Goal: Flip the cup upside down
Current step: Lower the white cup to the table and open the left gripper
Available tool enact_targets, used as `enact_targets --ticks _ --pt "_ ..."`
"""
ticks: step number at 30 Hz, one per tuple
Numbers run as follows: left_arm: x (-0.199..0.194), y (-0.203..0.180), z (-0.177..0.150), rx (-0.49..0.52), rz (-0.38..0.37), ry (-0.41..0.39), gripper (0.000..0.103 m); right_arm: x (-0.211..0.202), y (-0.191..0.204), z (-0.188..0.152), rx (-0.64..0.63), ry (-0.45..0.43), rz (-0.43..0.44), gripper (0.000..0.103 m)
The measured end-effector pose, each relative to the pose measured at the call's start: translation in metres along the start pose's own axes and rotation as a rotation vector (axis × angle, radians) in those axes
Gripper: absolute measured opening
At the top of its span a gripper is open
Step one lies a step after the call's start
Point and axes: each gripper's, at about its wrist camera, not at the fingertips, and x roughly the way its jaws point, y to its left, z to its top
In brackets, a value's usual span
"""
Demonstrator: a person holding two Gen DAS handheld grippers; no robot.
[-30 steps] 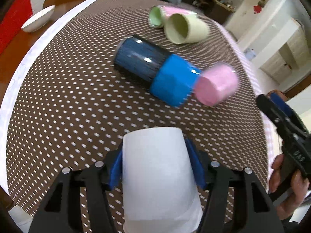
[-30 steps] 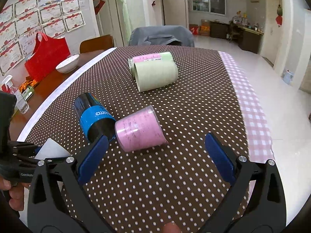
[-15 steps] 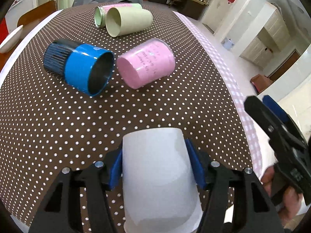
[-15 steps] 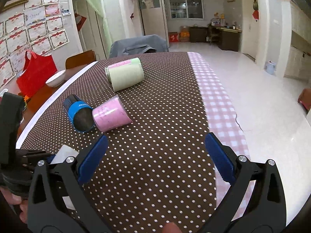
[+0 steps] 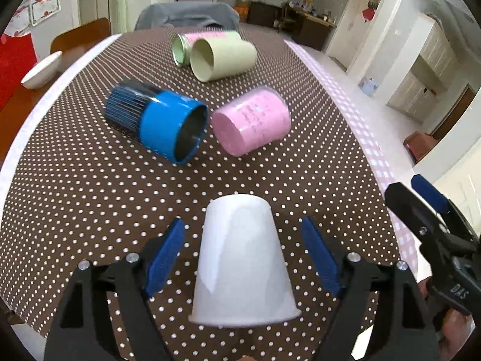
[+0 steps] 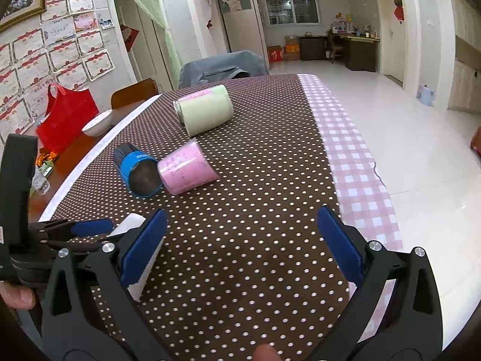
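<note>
Left wrist view: the left gripper [image 5: 242, 257] stands released, its blue pads [image 5: 164, 258] spread wide and apart from the white cup [image 5: 242, 266] between them. That cup sits upside down on the dotted brown tablecloth [image 5: 90, 198], wide rim down and narrow base up, close to the near edge. Farther off, a blue and black cup [image 5: 156, 123] lies on its side with its mouth toward the camera, and just right of it lies a pink cup [image 5: 252, 120], base toward the camera; whether the two touch is hard to tell. Beyond them, near the far end, a pale green cup [image 5: 222, 58] lies on its side against another green and pink one [image 5: 192, 45]. At the right edge the right gripper [image 6: 242, 242] appears; its own view shows it spread wide over bare cloth, holding nothing, with the white cup partly hidden behind its left pad. A white bowl [image 5: 40, 70] rests on the wooden table [image 5: 15, 102] at far left.
</note>
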Motion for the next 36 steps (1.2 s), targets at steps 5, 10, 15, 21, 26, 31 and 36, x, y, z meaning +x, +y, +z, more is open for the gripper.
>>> enact_targets --ticks 5,10,15,21,26,31,36 --pt "-0.028 0.005 -0.012 0.003 0.005 -0.060 0.079 -0.012 0.013 0.001 -0.013 -0.021 0.021 0.098" --pt "-0.065 0.010 -0.026 0.000 0.019 -0.134 0.079 -0.025 0.025 0.003 -0.018 -0.048 0.035 0.098" --pt "-0.095 0.015 -0.038 -0.010 0.030 -0.199 0.079 -0.038 0.034 0.007 -0.023 -0.077 0.051 0.098" --pt "-0.124 0.027 -0.049 -0.032 0.062 -0.277 0.079 -0.051 0.045 0.012 -0.045 -0.102 0.059 0.098" --pt "-0.144 0.035 -0.057 -0.044 0.095 -0.330 0.079 -0.053 0.054 0.014 -0.058 -0.092 0.082 0.098" --pt "-0.153 0.045 -0.061 -0.064 0.105 -0.350 0.079 -0.053 0.061 0.012 -0.077 -0.085 0.084 0.098" --pt "-0.155 0.050 -0.066 -0.068 0.121 -0.366 0.079 -0.050 0.066 0.012 -0.086 -0.073 0.092 0.098"
